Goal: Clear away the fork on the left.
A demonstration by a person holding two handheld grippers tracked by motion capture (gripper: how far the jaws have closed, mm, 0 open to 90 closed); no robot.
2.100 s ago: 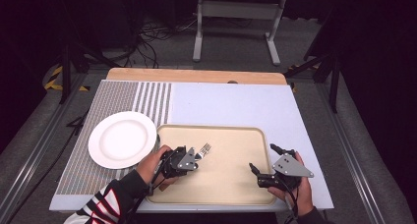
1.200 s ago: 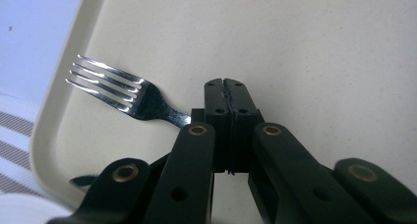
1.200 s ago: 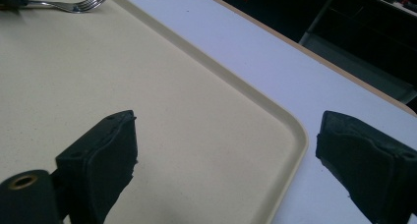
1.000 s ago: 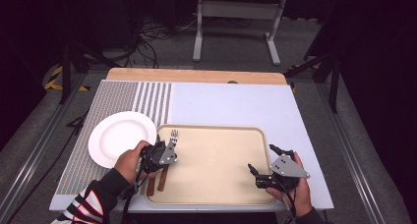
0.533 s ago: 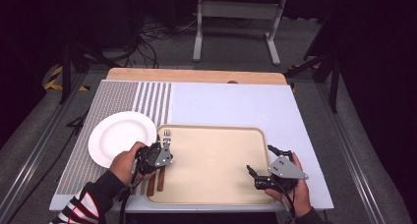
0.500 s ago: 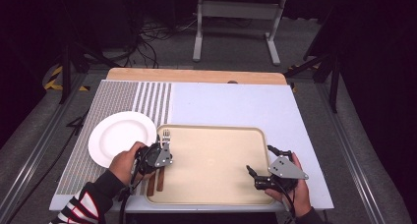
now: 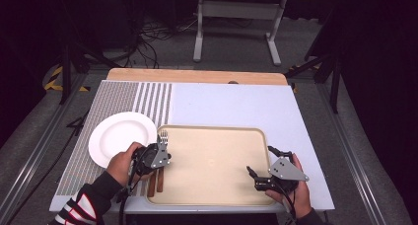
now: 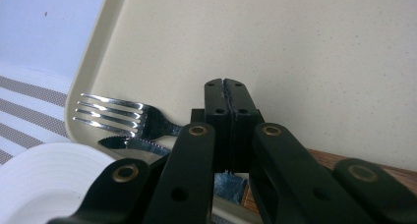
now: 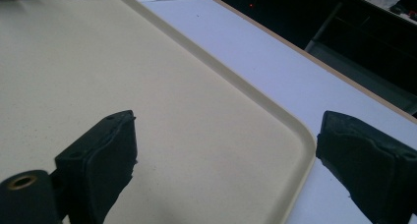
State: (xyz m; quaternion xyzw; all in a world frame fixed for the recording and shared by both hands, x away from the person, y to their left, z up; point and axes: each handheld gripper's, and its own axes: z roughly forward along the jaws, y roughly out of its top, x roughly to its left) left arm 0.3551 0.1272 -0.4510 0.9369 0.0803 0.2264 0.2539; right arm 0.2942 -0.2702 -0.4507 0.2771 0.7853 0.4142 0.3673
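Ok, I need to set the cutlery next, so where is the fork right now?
In the high view the fork lies at the tray's left edge beside the white plate, tines pointing away from the person, just ahead of the left gripper.

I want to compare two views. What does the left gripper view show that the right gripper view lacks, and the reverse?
The left gripper view adds the white plate, the toothed knife blade beside it, and the left gripper with its jaws shut together, nothing visible between them. The right gripper view adds the right gripper with jaws wide open over a rounded tray corner, and the table's wooden edge with dark room beyond. Both share the beige tray, the fork tines and the blue mat.
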